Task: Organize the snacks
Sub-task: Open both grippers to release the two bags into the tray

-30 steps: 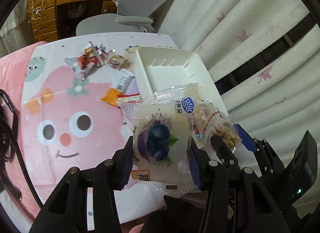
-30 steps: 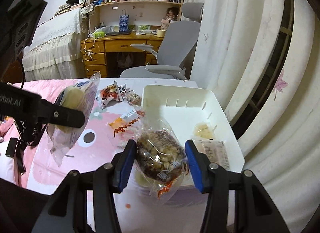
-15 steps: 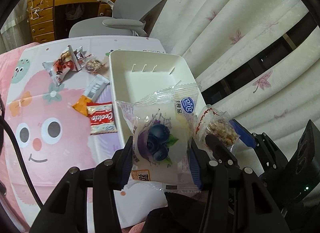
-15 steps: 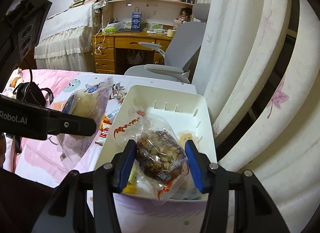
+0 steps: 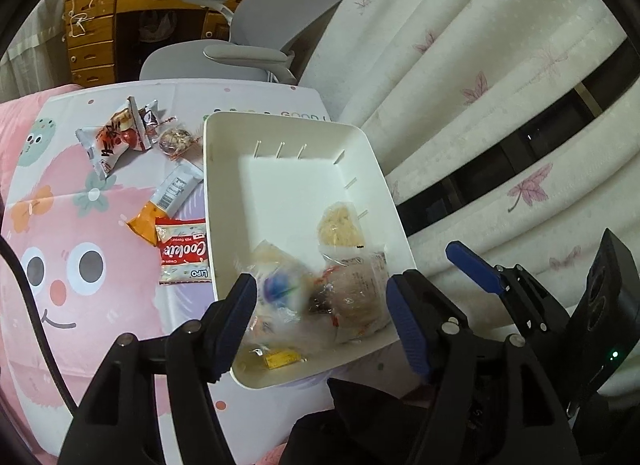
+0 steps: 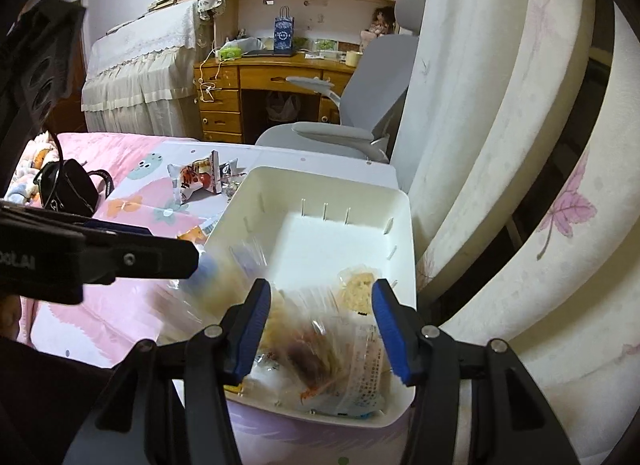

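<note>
A white bin (image 5: 296, 137) (image 6: 404, 225) stands on the cartoon tablecloth. My left gripper (image 5: 322, 313) is open above its near end; the blueberry pastry packet (image 5: 276, 297), blurred, lies in the bin below it. My right gripper (image 6: 322, 321) is open too; the nut cake packet (image 6: 316, 357) (image 5: 352, 301), blurred, lies in the bin beneath it. Other packets lie in the bin, one of them pale yellow (image 5: 340, 225). On the cloth left of the bin lie a red cookie packet (image 5: 182, 255), an orange and white bar (image 5: 168, 197), a red and white bag (image 5: 114, 141) and a small round snack (image 5: 176, 139).
White curtains (image 5: 460, 85) hang close on the right of the bin. A grey office chair (image 5: 248, 49) and a wooden desk (image 6: 260, 89) stand beyond the table. A black bag (image 6: 66, 189) lies on the pink bedding at the left.
Both grippers have opened and let go of their packets, which have dropped into the near end of the bin. Both grippers have moved further over the bin.
</note>
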